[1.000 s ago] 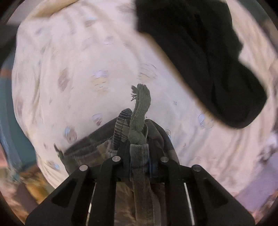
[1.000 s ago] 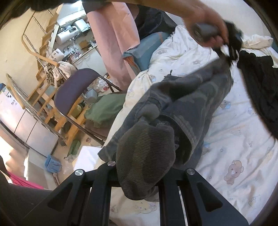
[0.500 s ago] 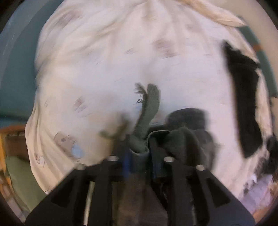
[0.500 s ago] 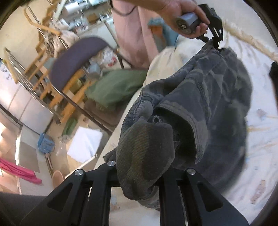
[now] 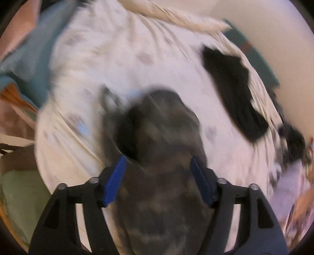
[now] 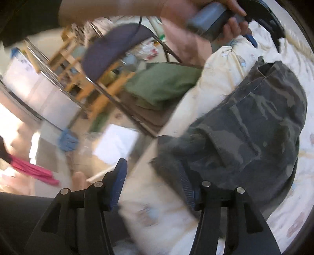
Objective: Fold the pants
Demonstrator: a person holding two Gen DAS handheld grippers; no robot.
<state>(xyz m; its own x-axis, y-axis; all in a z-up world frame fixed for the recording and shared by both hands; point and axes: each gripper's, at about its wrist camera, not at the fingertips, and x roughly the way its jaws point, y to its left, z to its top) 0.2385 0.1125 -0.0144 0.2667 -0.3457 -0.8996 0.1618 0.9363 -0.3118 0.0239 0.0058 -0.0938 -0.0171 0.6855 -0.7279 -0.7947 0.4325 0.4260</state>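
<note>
Since a second ago you've let go: your left hand-held gripper (image 5: 157, 174) is opening around the blurred camouflage pants (image 5: 157, 137), while your right hand-held gripper (image 6: 155, 188) is opening beside them, pants (image 6: 255, 127) now dropped onto the bed (image 6: 215, 74), ready for folding.

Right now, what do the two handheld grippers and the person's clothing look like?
Both the left gripper and right gripper have black slotted plastic fingers with silver screws and blue ribbed pads. The left gripper's grey cylindrical handle shows in the right view. A black sleeve covers the left upper arm.
</note>
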